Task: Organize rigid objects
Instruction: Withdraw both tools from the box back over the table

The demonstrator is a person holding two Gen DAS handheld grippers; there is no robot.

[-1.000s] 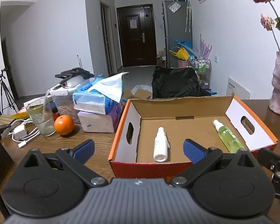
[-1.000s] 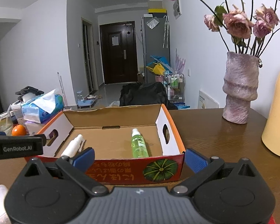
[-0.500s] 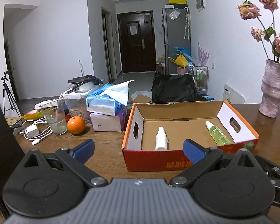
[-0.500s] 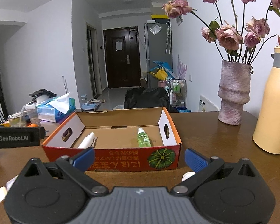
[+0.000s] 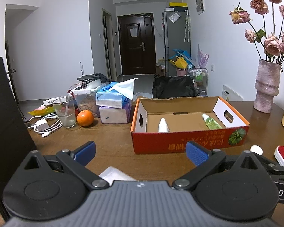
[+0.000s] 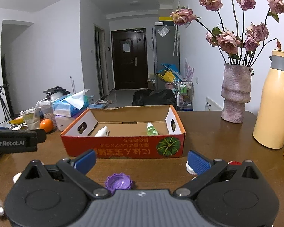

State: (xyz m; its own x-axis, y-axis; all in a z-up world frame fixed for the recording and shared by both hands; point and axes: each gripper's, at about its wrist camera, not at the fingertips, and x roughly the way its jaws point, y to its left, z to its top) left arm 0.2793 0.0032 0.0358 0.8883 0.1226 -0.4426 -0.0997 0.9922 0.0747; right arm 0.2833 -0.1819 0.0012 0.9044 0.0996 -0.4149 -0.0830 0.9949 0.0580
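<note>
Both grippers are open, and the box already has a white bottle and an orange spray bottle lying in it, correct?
Not quite: the spray bottle is green, as the right wrist view shows. The rest holds: white bottle lies in the box, left gripper and right gripper open.

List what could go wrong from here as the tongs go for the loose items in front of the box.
1. The purple cap sits low under the open right tongs, partly hidden by them; a blind pinch may flick it away.
2. The cardboard box stands just beyond; a forward push could shove it and roll the white bottle and green spray bottle.
3. The left tongs, also open, work close beside; the two could collide.
</note>
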